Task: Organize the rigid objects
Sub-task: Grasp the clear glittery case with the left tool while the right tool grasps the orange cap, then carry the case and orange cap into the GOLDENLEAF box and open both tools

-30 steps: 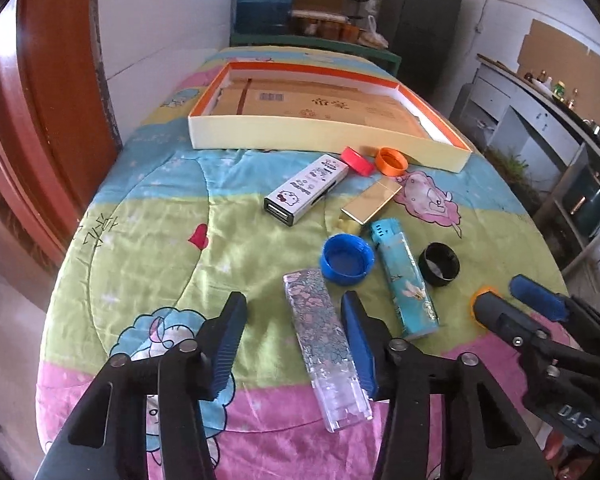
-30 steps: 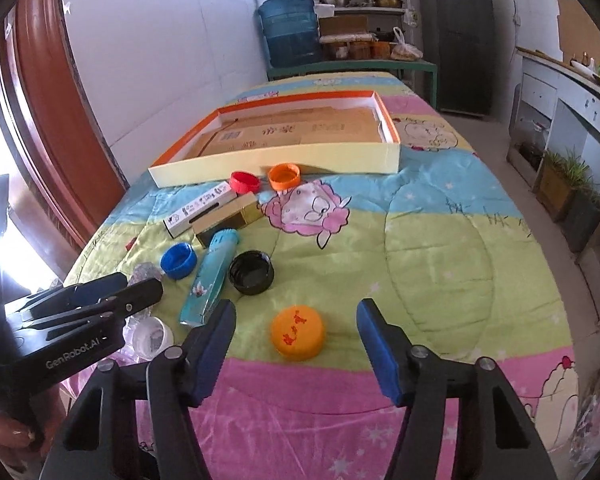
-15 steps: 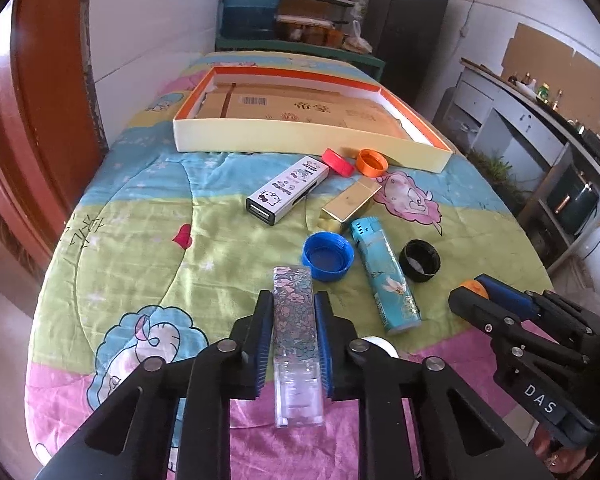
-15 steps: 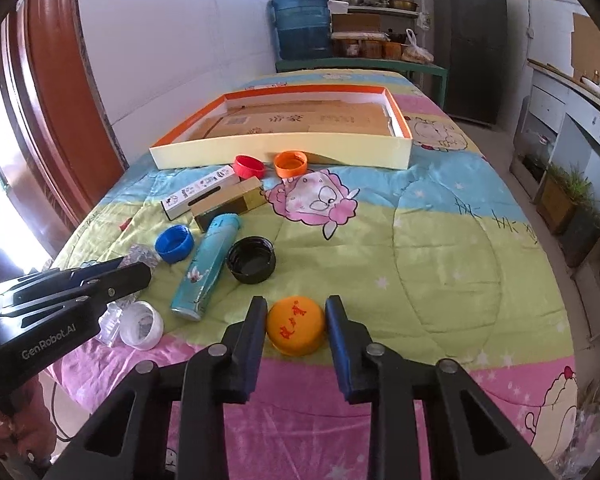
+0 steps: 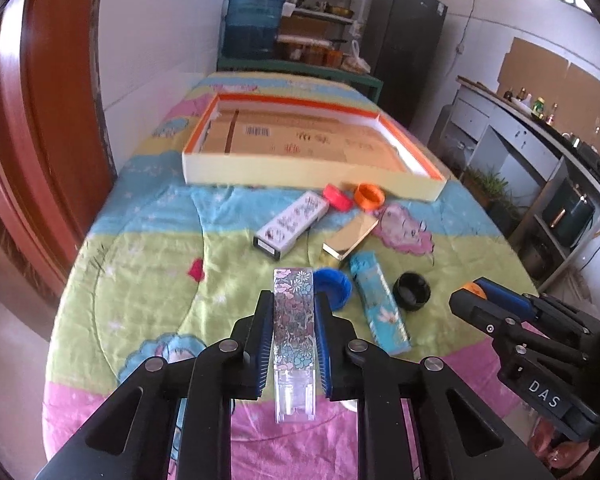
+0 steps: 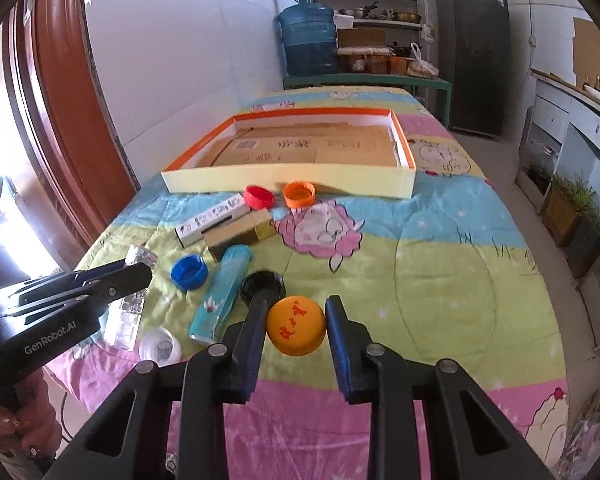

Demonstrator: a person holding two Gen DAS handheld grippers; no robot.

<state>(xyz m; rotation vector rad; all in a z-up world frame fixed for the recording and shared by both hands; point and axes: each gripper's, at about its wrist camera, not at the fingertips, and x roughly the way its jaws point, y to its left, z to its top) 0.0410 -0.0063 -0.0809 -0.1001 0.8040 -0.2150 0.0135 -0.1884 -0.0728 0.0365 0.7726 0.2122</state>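
Observation:
My left gripper (image 5: pixel 293 312) is shut on a clear floral-printed box (image 5: pixel 293 320) and holds it lifted above the quilt; it also shows in the right wrist view (image 6: pixel 134 300). My right gripper (image 6: pixel 296 320) is shut on an orange cap with red print (image 6: pixel 296 331), lifted off the quilt. A shallow orange-rimmed tray (image 5: pixel 300 168) lined with cardboard lies at the far end, also in the right wrist view (image 6: pixel 292 178). On the quilt lie a white printed box (image 5: pixel 290 226), a gold box (image 5: pixel 350 236), a blue patterned box (image 5: pixel 380 304), and blue (image 5: pixel 334 284), black (image 5: pixel 412 292), red (image 5: pixel 336 198) and orange (image 5: pixel 369 196) caps.
A white cap (image 6: pixel 160 346) lies near the quilt's front edge. A wooden door (image 5: pixel 40 120) and a white wall run along the left. A blue water jug (image 5: pixel 254 24), shelves and a dark fridge (image 5: pixel 404 48) stand behind the table. Cabinets (image 5: pixel 540 152) line the right side.
Both grippers went from open around their objects to shut on them, then lifted: the left raised the floral box, the right raised the orange cap off the quilt.

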